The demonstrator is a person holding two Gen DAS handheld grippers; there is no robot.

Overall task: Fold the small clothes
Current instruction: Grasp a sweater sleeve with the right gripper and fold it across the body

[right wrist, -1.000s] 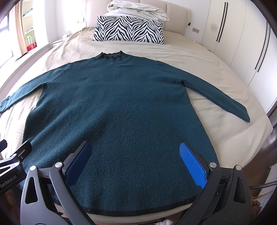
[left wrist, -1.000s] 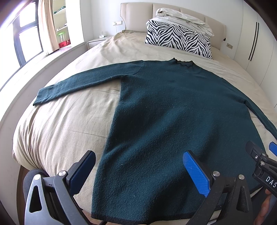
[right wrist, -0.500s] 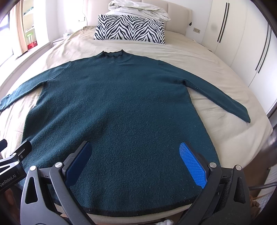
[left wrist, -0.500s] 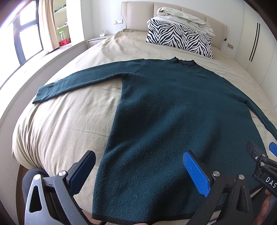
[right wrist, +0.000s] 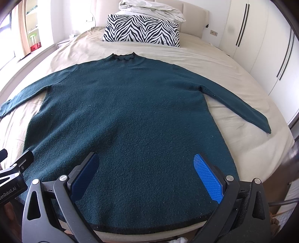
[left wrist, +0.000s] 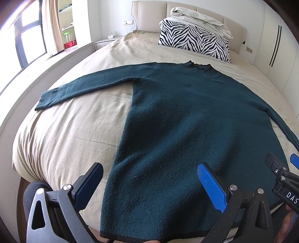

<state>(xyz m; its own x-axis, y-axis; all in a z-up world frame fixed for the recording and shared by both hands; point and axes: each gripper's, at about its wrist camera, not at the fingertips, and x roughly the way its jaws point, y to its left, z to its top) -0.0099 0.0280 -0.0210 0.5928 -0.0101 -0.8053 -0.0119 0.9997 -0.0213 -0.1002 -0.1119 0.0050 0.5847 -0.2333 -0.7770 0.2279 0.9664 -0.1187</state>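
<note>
A dark teal long-sleeved sweater (left wrist: 186,119) (right wrist: 130,112) lies flat on the beige bed, collar toward the headboard, both sleeves spread out to the sides. Its black-edged hem hangs at the bed's near edge. My left gripper (left wrist: 149,177) hovers open above the hem's left part, nothing between its blue pads. My right gripper (right wrist: 147,168) stands open over the hem's middle-right, also holding nothing. The right gripper's body (left wrist: 280,179) shows at the right edge of the left wrist view; the left gripper's body (right wrist: 13,173) shows at the left edge of the right wrist view.
A zebra-striped pillow (left wrist: 194,43) (right wrist: 142,30) with a crumpled white duvet (right wrist: 151,9) on top leans at the headboard. White wardrobe doors (right wrist: 261,46) line the right wall. A window ledge (left wrist: 37,67) runs along the bed's left side. Bare sheet (left wrist: 65,134) lies beside the sweater.
Both views have shifted slightly, with the sweater sitting a little lower in the frames. Both grippers stay open and the sweater has not moved.
</note>
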